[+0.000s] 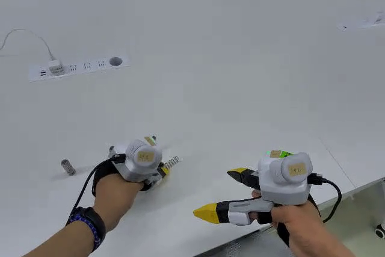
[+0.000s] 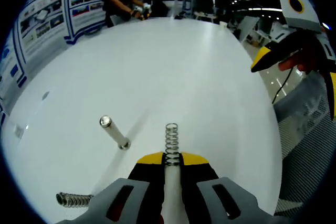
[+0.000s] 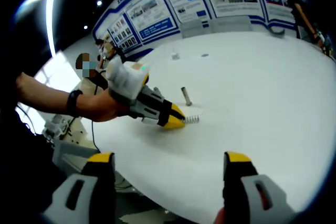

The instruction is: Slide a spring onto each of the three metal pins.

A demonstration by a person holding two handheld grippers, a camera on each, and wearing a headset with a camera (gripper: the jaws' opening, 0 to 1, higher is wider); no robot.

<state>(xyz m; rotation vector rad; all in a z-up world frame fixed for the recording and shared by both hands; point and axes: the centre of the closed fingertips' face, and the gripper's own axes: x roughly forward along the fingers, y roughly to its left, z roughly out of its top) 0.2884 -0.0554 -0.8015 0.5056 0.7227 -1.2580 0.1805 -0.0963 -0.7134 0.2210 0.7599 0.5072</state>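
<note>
Small coiled steel spring (image 2: pixel 171 139) is pinched by one end in the left gripper (image 2: pixel 167 157), jaws clamped on it, free end forward, likely for threading. Silver metal pin (image 2: pixel 113 132) stands at 10 o'clock, apart. Second loose spring (image 2: pixel 74 199) lies at 8 o'clock on the white table (image 1: pixel 240 88). Right gripper (image 3: pixel 169 158) has jaws wide apart and empty.

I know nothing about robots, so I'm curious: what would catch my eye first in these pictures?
Most striking are the two yellow-tipped hand-held tools over the white table. The left tool is shut on a small spring, with a metal pin close beside it. The right tool hangs open near the table's front edge, and a second spring lies loose on the table, left of the person's left hand.
</note>
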